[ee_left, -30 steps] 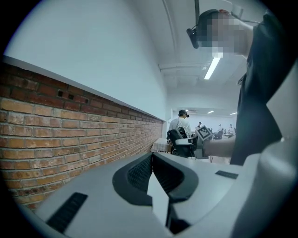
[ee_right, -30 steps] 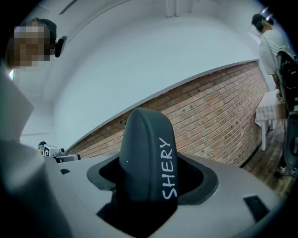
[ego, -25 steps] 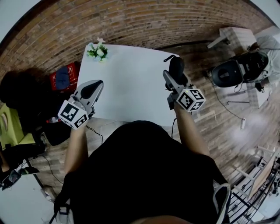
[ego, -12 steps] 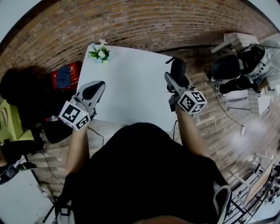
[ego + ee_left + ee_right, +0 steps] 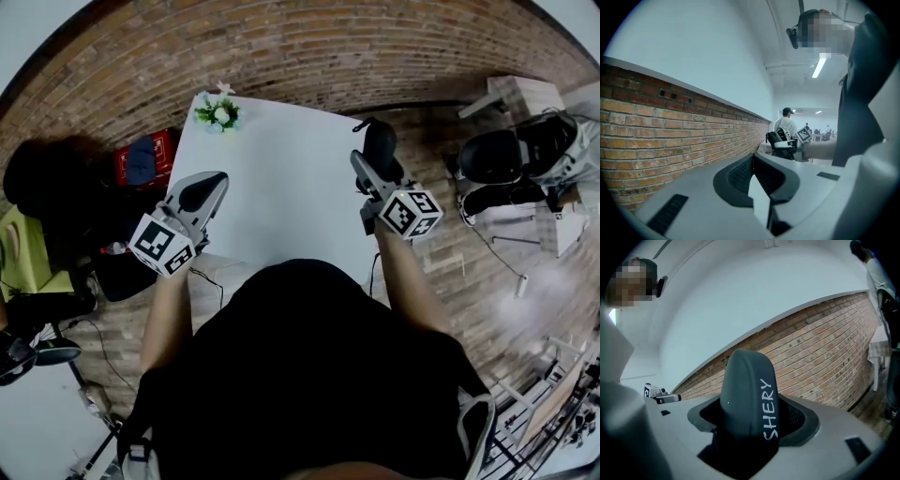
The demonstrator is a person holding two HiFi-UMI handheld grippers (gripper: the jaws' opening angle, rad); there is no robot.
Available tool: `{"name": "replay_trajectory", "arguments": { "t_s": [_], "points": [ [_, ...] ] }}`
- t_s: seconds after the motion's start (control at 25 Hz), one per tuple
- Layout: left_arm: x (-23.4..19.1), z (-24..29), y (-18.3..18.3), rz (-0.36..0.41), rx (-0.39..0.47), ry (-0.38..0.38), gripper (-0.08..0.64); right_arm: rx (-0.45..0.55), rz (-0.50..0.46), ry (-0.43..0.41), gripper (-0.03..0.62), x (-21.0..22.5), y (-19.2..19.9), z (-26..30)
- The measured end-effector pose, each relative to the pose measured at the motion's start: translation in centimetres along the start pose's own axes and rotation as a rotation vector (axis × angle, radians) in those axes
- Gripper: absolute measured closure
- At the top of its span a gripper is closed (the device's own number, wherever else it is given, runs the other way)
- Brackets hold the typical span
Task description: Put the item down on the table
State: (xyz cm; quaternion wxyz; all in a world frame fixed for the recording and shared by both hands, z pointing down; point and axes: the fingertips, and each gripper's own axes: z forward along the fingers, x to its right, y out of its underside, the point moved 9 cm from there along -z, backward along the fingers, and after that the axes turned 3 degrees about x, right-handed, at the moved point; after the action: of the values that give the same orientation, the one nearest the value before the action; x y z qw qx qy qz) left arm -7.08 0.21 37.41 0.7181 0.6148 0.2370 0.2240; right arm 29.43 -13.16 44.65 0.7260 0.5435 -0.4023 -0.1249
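- Over the right edge of the white rectangular table (image 5: 272, 187), about midway along it, the right gripper (image 5: 375, 165) is clamped on the dark grey, round-topped matte item with white "SHERY" lettering (image 5: 380, 142).
- Right gripper view: the item (image 5: 747, 394) stands up between the jaws, its lower part sunk in the right gripper (image 5: 750, 427) and its domed top free. The camera looks up at brick wall, so the tool is tilted upward. The item looks clear of the tabletop, but no view confirms the gap.
- Handling, by judgement:
  - The smooth shell holds its shape under the clamp, so it is likely stiff or semi-stiff.
  - It is probably light, since one gripper carries it with no sag.
  - The matte skin should not slip much, but the curved dome could roll.
- Best hold is low on the flat flanks, as now, not on the dome.
- A small dark loop or cord shows at the item's far end in the head view. What it is cannot be made out.
- The left gripper (image 5: 202, 192) sits off the table's left edge toward the near left corner. In its own view the left gripper (image 5: 757, 187) has its jaws together with nothing between them.
- Bare tabletop lies beside the item. The small green plant with white flowers (image 5: 218, 112) at the far left corner is well apart from it.
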Motion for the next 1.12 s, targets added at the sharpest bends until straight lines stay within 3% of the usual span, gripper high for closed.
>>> {"name": "replay_trajectory", "arguments": {
  "t_s": [0.6,1.12],
  "points": [
    [-0.2,-0.1,-0.2,-0.003,0.000,0.020,0.548,0.012,-0.006,0.002,0.249,-1.2,-0.7,0.1],
    [-3.1,-1.6,-1.4,0.004,0.012,0.050,0.548,0.027,-0.012,0.045,0.249,-3.4,-1.1,0.7]
  ]
}}
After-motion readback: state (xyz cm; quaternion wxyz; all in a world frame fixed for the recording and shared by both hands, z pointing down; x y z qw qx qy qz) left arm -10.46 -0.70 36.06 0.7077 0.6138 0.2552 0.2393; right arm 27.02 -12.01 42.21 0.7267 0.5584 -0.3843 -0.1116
